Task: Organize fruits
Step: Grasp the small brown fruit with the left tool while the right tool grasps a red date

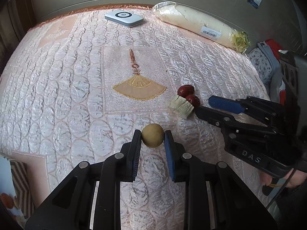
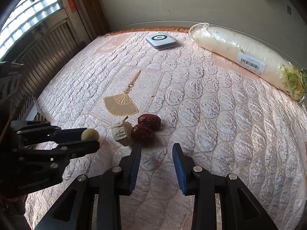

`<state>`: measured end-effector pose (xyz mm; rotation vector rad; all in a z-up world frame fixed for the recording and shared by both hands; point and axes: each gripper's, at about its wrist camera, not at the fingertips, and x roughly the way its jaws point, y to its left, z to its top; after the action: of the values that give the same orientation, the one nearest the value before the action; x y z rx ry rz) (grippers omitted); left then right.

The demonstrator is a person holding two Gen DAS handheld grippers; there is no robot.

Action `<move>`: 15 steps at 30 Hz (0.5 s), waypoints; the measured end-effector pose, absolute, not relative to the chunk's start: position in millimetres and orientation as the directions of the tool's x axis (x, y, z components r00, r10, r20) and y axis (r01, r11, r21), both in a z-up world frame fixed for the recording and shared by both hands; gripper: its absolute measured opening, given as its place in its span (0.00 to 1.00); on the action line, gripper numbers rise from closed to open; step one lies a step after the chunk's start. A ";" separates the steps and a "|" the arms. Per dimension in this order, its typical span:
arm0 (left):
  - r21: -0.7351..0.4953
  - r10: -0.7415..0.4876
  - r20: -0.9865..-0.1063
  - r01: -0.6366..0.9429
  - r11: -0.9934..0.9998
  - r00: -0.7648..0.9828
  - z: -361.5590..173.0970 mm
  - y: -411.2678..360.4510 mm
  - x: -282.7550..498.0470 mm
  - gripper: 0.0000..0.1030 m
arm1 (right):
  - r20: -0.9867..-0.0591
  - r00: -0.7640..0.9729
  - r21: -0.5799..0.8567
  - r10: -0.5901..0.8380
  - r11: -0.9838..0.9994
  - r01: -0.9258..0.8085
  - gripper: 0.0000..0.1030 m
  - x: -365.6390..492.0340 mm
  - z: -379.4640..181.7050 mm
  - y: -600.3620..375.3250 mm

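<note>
My left gripper (image 1: 153, 139) is shut on a small round tan fruit (image 1: 153, 138), held above the pink quilted cloth; it also shows in the right wrist view (image 2: 90, 134) at the left. Two dark red dates (image 1: 189, 94) lie touching each other on the cloth, next to a pale frilly paper cup (image 1: 181, 106). In the right wrist view the dates (image 2: 146, 125) and the paper cup (image 2: 120, 132) lie just ahead of my right gripper (image 2: 156, 149), which is open and empty. In the left wrist view the right gripper (image 1: 204, 105) sits just right of the dates.
A plastic-wrapped white radish (image 1: 201, 25) lies along the far right edge of the cloth (image 1: 57, 76). A flat white device (image 1: 123, 18) sits at the far edge. A fan is embroidered mid-cloth (image 1: 139, 88). Clothes pile (image 1: 268, 61) lies off the right side.
</note>
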<state>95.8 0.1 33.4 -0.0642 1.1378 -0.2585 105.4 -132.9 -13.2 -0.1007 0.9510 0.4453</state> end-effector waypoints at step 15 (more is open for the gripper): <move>-0.166 -0.197 -0.888 0.110 0.980 0.416 42.5 23.2 75.7 0.23 | -0.815 0.464 0.142 0.348 0.895 -0.422 0.31 117.0 -15.5 -113.3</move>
<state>75.7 23.2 42.5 -0.0860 1.1252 -0.1933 117.0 -113.3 -15.5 -0.0836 0.9800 0.4734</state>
